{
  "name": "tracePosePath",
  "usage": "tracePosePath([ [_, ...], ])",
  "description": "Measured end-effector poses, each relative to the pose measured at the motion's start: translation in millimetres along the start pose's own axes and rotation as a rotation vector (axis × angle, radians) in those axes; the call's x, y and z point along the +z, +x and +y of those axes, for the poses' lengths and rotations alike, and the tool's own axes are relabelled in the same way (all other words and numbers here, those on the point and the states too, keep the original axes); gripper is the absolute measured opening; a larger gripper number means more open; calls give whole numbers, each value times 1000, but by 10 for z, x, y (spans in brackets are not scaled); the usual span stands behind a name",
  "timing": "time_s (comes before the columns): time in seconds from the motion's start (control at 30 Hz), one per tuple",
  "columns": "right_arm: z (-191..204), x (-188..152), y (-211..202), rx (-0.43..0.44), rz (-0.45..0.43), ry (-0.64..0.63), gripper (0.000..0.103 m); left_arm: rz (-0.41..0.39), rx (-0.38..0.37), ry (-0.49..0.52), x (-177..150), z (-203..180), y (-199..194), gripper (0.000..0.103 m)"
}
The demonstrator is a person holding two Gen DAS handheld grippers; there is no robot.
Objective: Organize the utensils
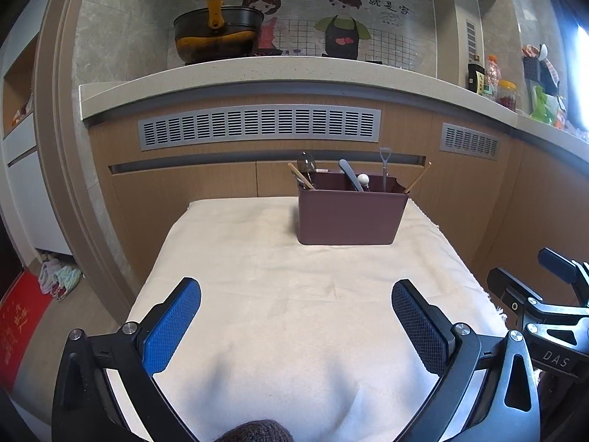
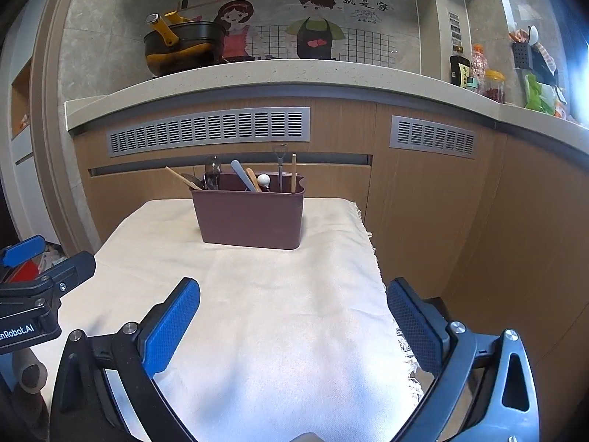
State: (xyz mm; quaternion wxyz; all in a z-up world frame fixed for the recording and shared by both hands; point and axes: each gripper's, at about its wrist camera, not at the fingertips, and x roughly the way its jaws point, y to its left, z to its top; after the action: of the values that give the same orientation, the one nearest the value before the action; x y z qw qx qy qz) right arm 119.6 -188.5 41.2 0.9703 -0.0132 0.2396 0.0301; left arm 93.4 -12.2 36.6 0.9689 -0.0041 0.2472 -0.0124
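A brown plastic utensil holder [image 1: 348,215] stands at the far end of a table covered with a cream cloth [image 1: 279,294]; it also shows in the right wrist view [image 2: 252,217]. Several utensils stand in it: wooden chopsticks [image 1: 302,176], a clear spoon [image 1: 306,164], a grey-blue handle [image 1: 351,175], a small metal shovel-shaped spoon [image 1: 384,165]. My left gripper [image 1: 296,322] is open and empty, well short of the holder. My right gripper [image 2: 292,322] is open and empty, over the cloth's right side.
A kitchen counter [image 1: 257,73] with a black and yellow pot [image 1: 217,35] runs behind the table. Bottles and jars [image 2: 478,72] stand at the counter's right. Wooden cabinet fronts with grey vents [image 1: 257,127] lie below. The cloth's fringed right edge [image 2: 403,350] is under my right gripper.
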Motion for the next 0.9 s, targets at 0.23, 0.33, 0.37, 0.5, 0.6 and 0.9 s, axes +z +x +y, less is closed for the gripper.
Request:
tracePosePath([
  [0.23, 4, 6, -8, -3, -1, 0, 101, 4, -2, 0, 5, -3, 7, 103],
  [0.33, -3, 16, -10, -3, -3, 0, 101, 7, -1, -1, 3, -7, 12, 103],
  [0.37, -5, 21, -11, -5, -4, 0, 101, 8, -2, -1, 4, -12, 13, 103],
  [0.5, -16, 20, -18, -5, -5, 0, 101, 11, -3, -1, -7, -14, 19, 103],
  [0.6, -19, 21, -21, -6, -7, 1, 101, 16, -5, 3, -15, -23, 27, 103],
  [0.9, -41, 19, -49, -5, -12, 3, 101, 18, -8, 5, -17, -14, 38, 103],
])
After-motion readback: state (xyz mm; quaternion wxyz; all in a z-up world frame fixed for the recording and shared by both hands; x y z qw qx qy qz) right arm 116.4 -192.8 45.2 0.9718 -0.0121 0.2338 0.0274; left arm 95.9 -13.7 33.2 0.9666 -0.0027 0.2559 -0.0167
